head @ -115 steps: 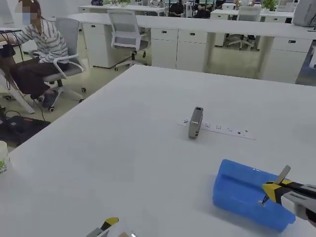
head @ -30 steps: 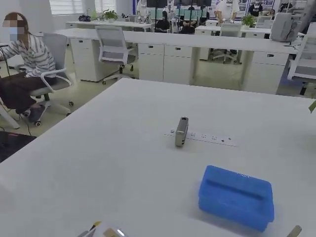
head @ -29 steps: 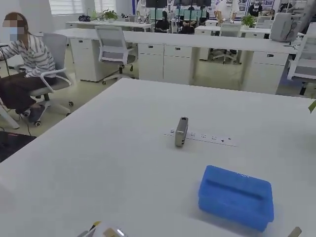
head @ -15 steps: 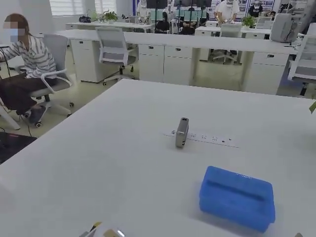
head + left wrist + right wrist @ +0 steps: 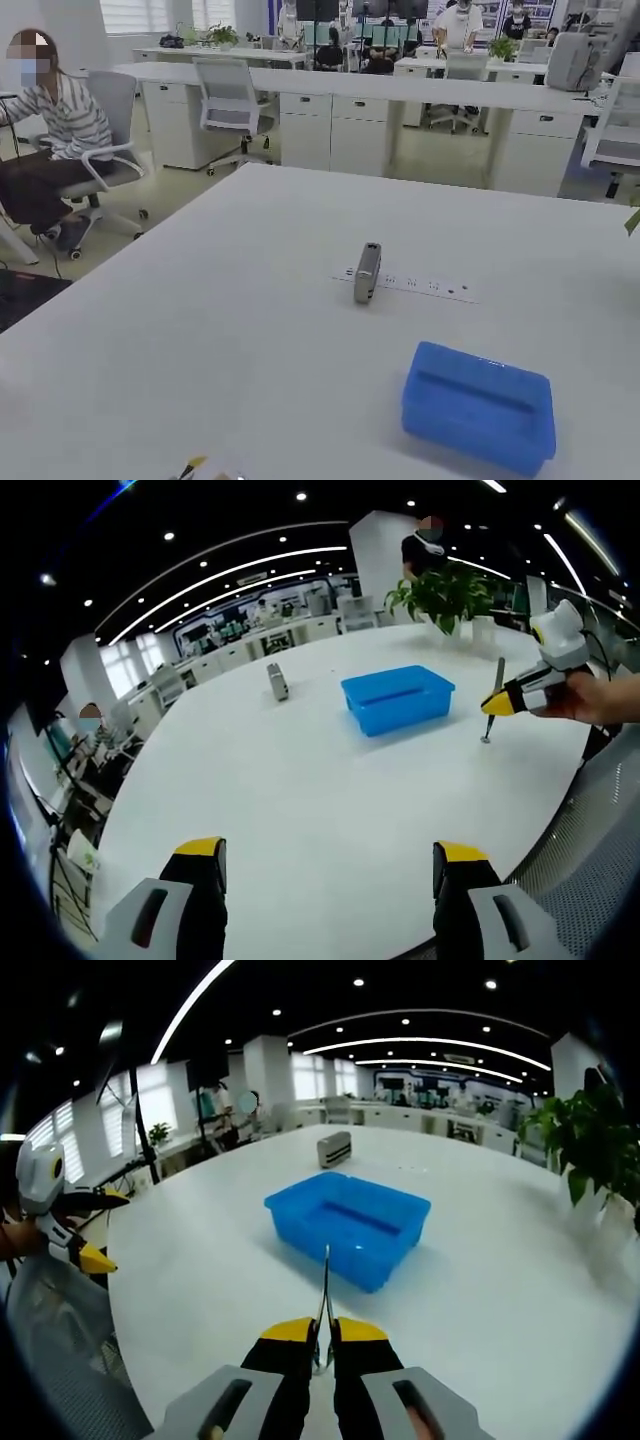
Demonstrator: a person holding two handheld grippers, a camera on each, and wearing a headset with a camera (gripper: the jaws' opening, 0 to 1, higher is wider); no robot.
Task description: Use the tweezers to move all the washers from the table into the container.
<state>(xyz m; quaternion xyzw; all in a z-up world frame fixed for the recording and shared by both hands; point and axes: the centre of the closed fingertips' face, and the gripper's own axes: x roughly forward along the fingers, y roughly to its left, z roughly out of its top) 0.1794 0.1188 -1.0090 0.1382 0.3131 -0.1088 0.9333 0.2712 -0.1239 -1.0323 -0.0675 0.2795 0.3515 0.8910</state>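
Observation:
The blue container [image 5: 478,405] sits on the white table at the near right. It also lies ahead in the left gripper view [image 5: 397,697] and in the right gripper view [image 5: 345,1222]. My right gripper [image 5: 322,1332] is shut on thin metal tweezers [image 5: 325,1280], whose tips point at the container's near wall. Seen from the left, the right gripper [image 5: 545,680] holds the tweezers [image 5: 492,705] tip-down just above the table, right of the container. My left gripper [image 5: 330,855] is open and holds nothing, low over bare table. One of its yellow fingertips [image 5: 190,467] peeks in at the bottom edge.
A grey device [image 5: 368,272] stands on a flush power strip [image 5: 425,287] beyond the container. A potted plant [image 5: 445,590] stands at the table's far end. A seated person [image 5: 55,110] and office chairs are off to the left, past the table edge [image 5: 130,250].
The right gripper, which held the tweezers over the container, has pulled back toward me and dropped out of the head view. The head camera has tilted up slightly.

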